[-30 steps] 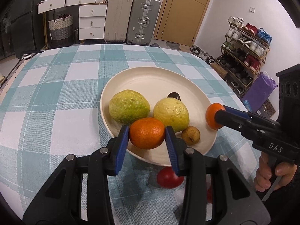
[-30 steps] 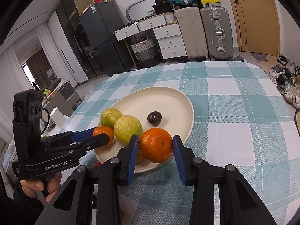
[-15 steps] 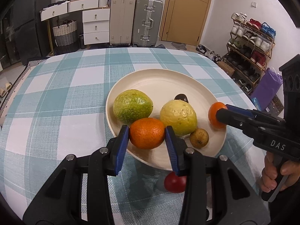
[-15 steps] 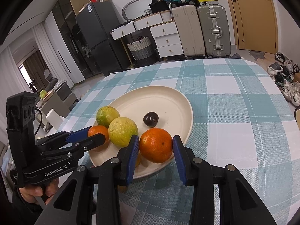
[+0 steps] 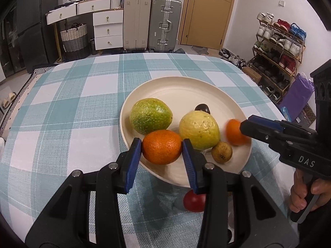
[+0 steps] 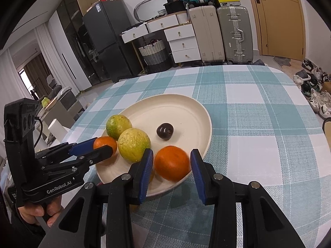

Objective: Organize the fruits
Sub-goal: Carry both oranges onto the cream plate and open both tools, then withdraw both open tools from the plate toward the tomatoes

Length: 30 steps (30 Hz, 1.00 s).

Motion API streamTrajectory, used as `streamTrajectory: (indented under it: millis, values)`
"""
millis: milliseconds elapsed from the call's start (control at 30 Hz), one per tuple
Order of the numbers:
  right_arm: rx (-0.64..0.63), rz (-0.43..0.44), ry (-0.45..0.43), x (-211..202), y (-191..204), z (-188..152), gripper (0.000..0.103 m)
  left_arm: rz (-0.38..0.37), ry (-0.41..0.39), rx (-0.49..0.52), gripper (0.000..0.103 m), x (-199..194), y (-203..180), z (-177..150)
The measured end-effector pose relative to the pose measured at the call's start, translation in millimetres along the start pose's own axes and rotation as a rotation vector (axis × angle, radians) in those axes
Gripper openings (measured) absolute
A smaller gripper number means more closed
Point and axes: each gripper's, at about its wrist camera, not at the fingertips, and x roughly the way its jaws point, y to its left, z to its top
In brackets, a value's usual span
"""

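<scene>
Oranges over the plate (image 5: 178, 86), one per claw

Left gripper (image 5: 162, 147) pinches its orange (image 5: 162, 146) tight; right gripper (image 6: 171, 164) sits spread, second orange (image 6: 172, 162) loose between the pads, blurry. Guavas just ahead, red fruit (image 5: 193, 203) below the left claw.

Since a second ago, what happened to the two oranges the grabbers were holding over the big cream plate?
The right gripper seems to have just opened a little: its round orange looks blurred and sits lower between the blue pads, dropping onto the cream plate. The left gripper is still clamped on the other orange above the plate's near rim. The other fruit did not move.
</scene>
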Motion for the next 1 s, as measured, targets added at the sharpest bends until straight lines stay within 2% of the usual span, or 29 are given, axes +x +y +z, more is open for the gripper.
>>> streamTrajectory:
  millis: [67,133,233,367,500,633,800,900,1000]
  values:
    - [-0.005,-0.010,-0.006,-3,1,0,0.051,0.001,-0.007,-0.007,0.037,-4,1,0]
    - [-0.013,-0.026,-0.012,-7,1,-1,0.054,0.000,-0.015,-0.012,0.038,-9,2,0]
    - [-0.028,-0.043,0.002,-12,2,-3,0.065,0.002,-0.033,-0.026,0.045,-20,6,-1]
    - [-0.036,-0.059,-0.014,-25,2,-9,0.088,0.020,-0.057,-0.023,0.065,-38,6,-4]
    - [-0.051,-0.076,-0.006,-35,5,-15,0.098,0.021,-0.080,-0.017,0.080,-57,5,-12]
    - [-0.074,-0.101,-0.020,-45,9,-22,0.103,0.036,-0.095,-0.008,0.085,-72,1,-21]
    - [-0.081,-0.082,-0.009,-50,12,-28,0.103,0.050,-0.114,-0.005,0.100,-87,-3,-33]
    - [-0.094,-0.073,-0.002,-51,14,-31,0.103,0.051,-0.140,-0.011,0.102,-96,-4,-39]
    - [-0.104,-0.077,0.011,-50,16,-36,0.103,0.044,-0.134,-0.018,0.102,-99,-3,-42]
